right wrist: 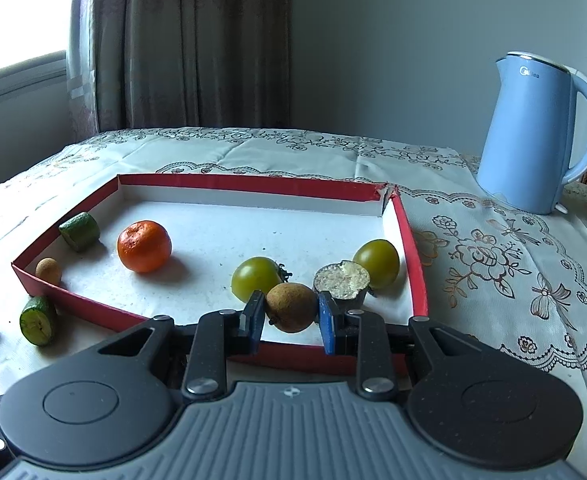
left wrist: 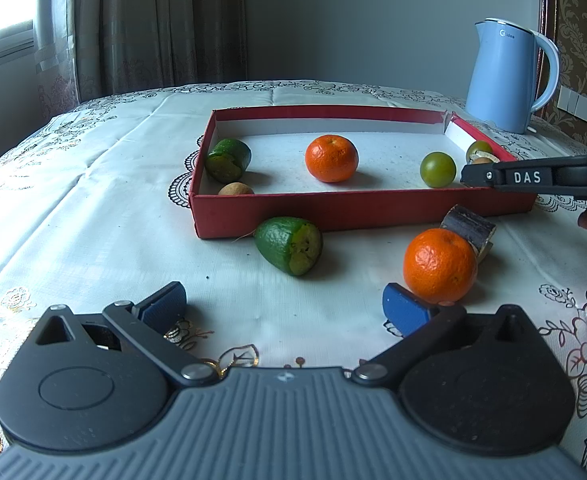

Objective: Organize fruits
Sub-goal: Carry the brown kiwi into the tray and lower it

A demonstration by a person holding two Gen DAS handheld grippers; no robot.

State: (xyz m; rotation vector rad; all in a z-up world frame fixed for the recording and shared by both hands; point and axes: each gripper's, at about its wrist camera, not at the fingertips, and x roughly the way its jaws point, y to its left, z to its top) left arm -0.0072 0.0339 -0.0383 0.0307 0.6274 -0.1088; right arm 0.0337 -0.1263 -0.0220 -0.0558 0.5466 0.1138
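A red tray (left wrist: 333, 210) (right wrist: 411, 240) holds an orange (left wrist: 331, 158) (right wrist: 144, 246), a cut green fruit (left wrist: 228, 160) (right wrist: 79, 231), a small brown fruit (left wrist: 235, 189) (right wrist: 48, 271), two green round fruits (right wrist: 255, 278) (right wrist: 376, 262) and a sugarcane piece (right wrist: 342, 280). My right gripper (right wrist: 289, 310) is shut on a brown round fruit (right wrist: 290, 307) over the tray's near right part. My left gripper (left wrist: 283, 306) is open and empty above the cloth. In front of the tray lie a cut green fruit (left wrist: 289, 246) (right wrist: 37, 320), an orange (left wrist: 439, 266) touching my right fingertip, and a dark sugarcane piece (left wrist: 469, 228).
A blue kettle (left wrist: 507, 76) (right wrist: 541, 136) stands at the back right of the table. A patterned white tablecloth (left wrist: 93, 200) covers the table. Curtains (left wrist: 133, 20) and a window hang behind at the left.
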